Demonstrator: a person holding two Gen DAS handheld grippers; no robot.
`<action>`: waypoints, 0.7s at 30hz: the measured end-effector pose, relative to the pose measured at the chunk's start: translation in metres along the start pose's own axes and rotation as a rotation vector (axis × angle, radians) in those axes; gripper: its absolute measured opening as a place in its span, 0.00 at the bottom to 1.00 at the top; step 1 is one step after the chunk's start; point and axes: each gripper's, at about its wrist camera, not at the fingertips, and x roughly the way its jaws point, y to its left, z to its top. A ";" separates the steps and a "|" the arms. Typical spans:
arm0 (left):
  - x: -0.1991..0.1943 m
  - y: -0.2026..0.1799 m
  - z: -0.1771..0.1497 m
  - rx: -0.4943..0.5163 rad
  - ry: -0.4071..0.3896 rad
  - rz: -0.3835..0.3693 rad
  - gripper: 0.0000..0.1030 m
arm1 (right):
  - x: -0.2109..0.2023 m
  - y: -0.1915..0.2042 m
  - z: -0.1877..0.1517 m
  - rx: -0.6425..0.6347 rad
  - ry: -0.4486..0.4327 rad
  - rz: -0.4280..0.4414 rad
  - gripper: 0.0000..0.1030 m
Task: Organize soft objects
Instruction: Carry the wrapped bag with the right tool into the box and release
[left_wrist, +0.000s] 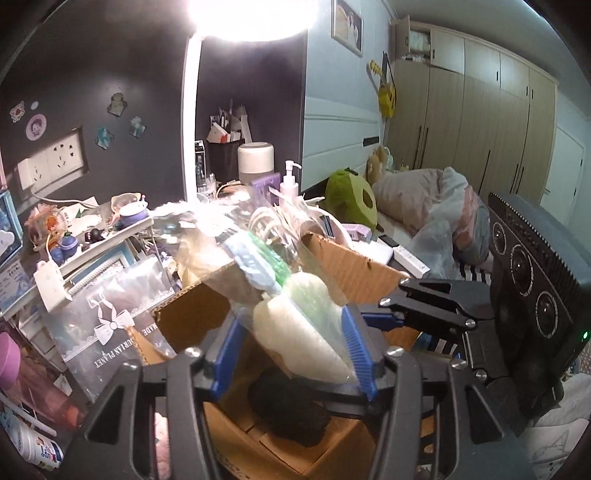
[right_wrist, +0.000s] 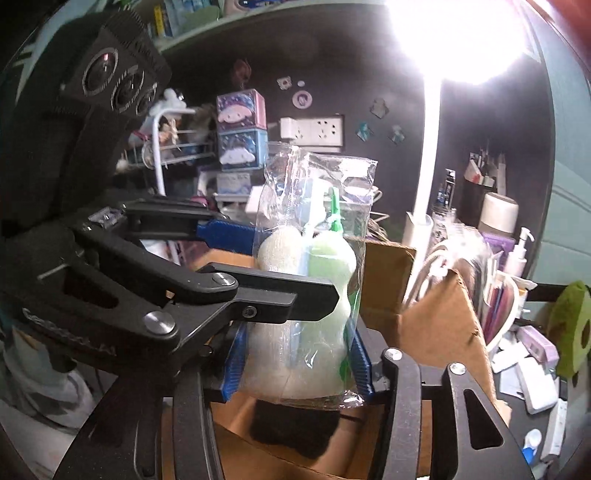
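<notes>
A clear plastic bag of soft sponge brushes (left_wrist: 295, 317), white and pale green with blue and green handles, is held over an open cardboard box (left_wrist: 354, 258). My left gripper (left_wrist: 291, 343) is shut on its lower end. My right gripper (right_wrist: 295, 354) is shut on the same bag (right_wrist: 314, 266), which stands upright in the right wrist view. The left gripper (right_wrist: 258, 266) reaches in from the left there and clamps the bag's middle. The right gripper's fingers (left_wrist: 384, 319) touch the bag from the right in the left wrist view. A dark soft object (right_wrist: 291, 421) lies in the box below.
A cluttered desk surrounds the box: a white lamp pole (left_wrist: 190, 122), a pump bottle (left_wrist: 290, 181), a pen holder (left_wrist: 225, 147), framed pictures (left_wrist: 99, 321). A green plush (left_wrist: 354, 199) and bedding (left_wrist: 432, 195) lie on the bed to the right. Wardrobes (left_wrist: 480, 125) stand behind.
</notes>
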 end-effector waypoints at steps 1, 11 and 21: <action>0.001 -0.001 0.000 0.001 0.001 0.002 0.57 | 0.000 0.000 -0.001 -0.007 0.002 -0.016 0.53; -0.026 0.011 -0.005 -0.040 -0.067 -0.022 0.73 | -0.010 0.006 -0.002 -0.022 0.005 -0.055 0.66; -0.103 0.053 -0.050 -0.124 -0.175 0.089 0.73 | -0.027 0.055 0.016 -0.058 -0.095 -0.003 0.66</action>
